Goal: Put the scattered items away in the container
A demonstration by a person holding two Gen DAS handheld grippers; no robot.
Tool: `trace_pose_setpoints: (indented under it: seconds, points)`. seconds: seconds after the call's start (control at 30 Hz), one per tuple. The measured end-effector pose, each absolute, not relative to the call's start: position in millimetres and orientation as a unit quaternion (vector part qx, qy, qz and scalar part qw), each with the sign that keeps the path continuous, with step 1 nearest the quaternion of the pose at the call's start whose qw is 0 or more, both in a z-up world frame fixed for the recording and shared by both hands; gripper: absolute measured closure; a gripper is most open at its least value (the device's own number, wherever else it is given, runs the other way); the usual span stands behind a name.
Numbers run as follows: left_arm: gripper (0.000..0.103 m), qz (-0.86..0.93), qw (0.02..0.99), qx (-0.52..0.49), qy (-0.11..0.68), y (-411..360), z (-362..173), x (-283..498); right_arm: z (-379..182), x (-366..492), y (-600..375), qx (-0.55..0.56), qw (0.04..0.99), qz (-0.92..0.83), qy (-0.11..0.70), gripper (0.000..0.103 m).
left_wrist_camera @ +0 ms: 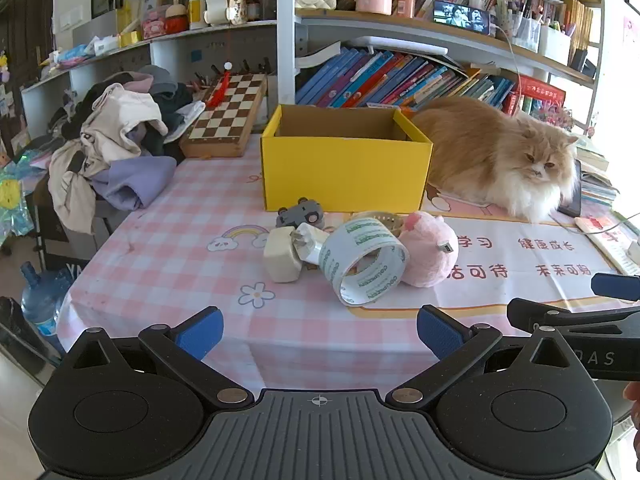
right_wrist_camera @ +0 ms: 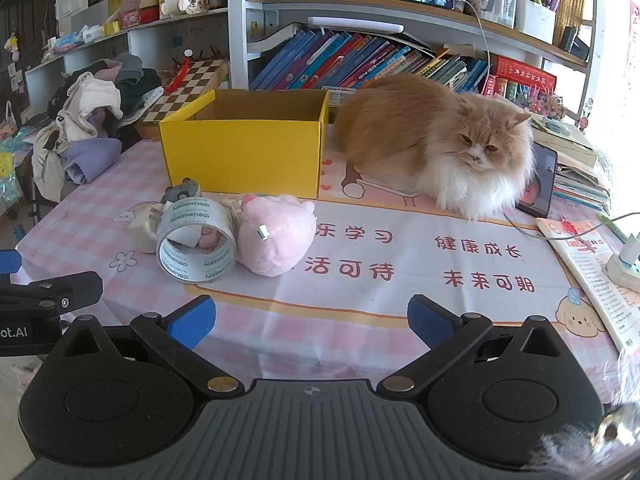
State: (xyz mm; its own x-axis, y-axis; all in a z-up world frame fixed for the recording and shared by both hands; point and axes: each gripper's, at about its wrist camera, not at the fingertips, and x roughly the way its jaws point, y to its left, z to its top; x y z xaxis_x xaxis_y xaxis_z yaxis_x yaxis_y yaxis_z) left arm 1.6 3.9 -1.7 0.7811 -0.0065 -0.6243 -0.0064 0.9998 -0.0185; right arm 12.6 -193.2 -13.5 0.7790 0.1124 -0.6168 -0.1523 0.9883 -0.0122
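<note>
Yellow box (left_wrist_camera: 344, 176), pink plush (left_wrist_camera: 430, 250), pink-checked tablecloth (left_wrist_camera: 168, 240).

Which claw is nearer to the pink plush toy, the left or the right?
Neither clearly. The pink plush toy lies ahead-left of the open right claw and ahead-right of the open left claw; neither touches it.

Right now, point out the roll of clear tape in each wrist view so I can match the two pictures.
Left wrist: the tape roll sits just right of centre, between the white charger and the pink plush toy.
Right wrist: the tape roll sits left of centre, against the plush toy's left side.
Shared landmark: the yellow box stands behind the tape in both views.
</note>
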Motion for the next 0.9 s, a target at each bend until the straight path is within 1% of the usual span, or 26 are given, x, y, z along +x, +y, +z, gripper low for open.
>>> trace_pose_setpoints:
  seconds: [0.9]
  points:
    - [0.000,-0.005,0.942,-0.004,0.334,2.6,-0.3,4.3,-13.0,16.0,-190.2,-0.032,0.943,0.070,0.325,0.000]
